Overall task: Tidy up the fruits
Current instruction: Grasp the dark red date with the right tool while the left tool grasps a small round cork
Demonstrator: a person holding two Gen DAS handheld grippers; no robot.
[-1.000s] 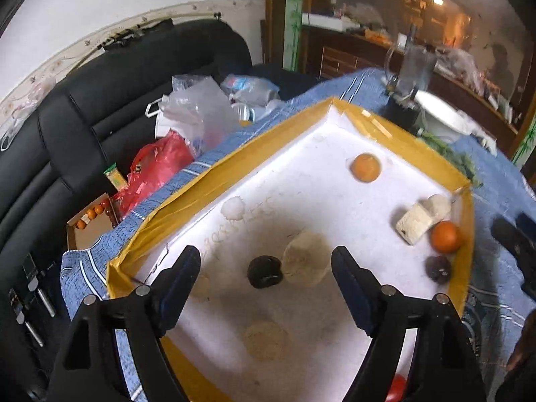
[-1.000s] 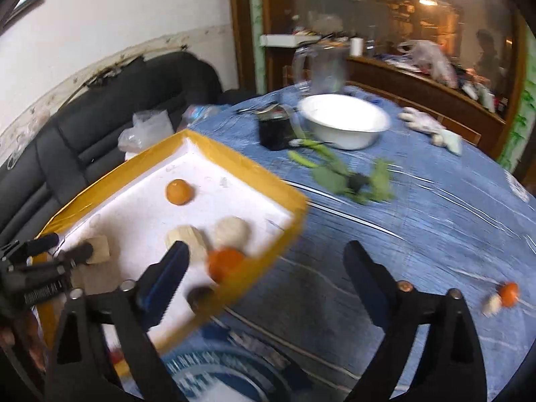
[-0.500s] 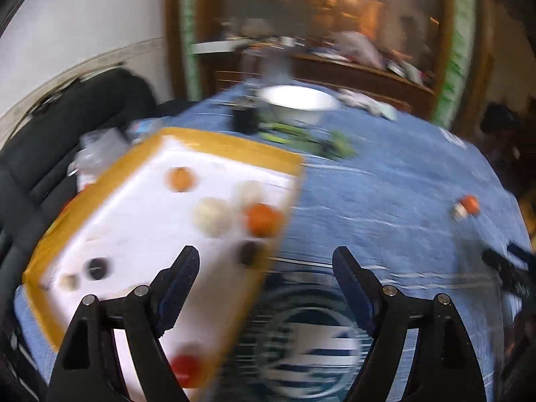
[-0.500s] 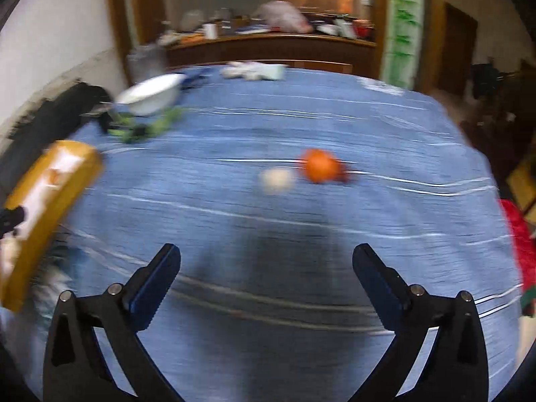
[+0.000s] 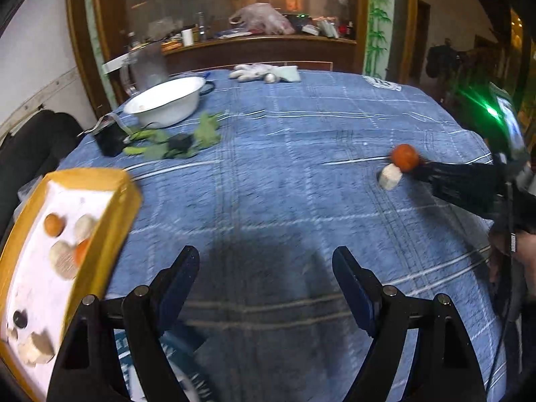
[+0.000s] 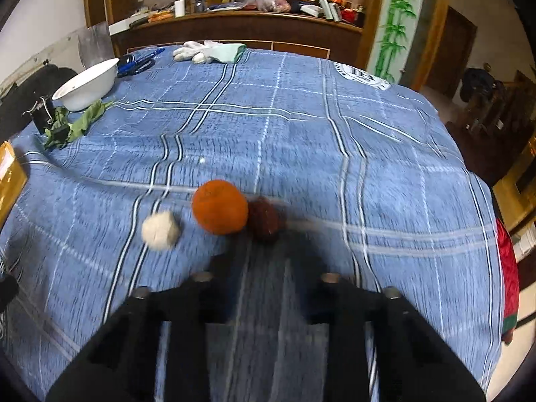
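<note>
A round table under a blue plaid cloth (image 6: 301,140), its woven surface crossed by white and dark stripes, carries three small fruits well in from its right edge: a dimpled orange (image 6: 219,207), a pale, rough-cut white chunk (image 6: 160,230) just beside it on the left, and a dark reddish-brown round fruit (image 6: 264,218) touching the orange on the right. The right gripper (image 6: 264,261) reaches toward this cluster, its black fingers blurred; whether its jaws are wide or narrow cannot be told. In the left wrist view the same arm of that gripper (image 5: 469,184) stretches in from the right edge, its tip at the orange (image 5: 404,157) and the blocky white piece (image 5: 389,177).

The left gripper (image 5: 264,288) hangs over bare cloth near the table's front edge, its two blue-padded fingers spread wide and holding nothing.

At the table's left edge sits a tray (image 5: 100,244) with yellow walls and a white foam-like floor. Inside, two orange fruits, several pale beige pieces and one dark round fruit can be made out, though blur hides the exact count.

Toward the far left corner stand one glossy white bowl (image 5: 167,104) and a scatter of limp green leaves (image 5: 174,140). A pair of white fabric gloves (image 6: 207,52) lies at the far edge.
</note>
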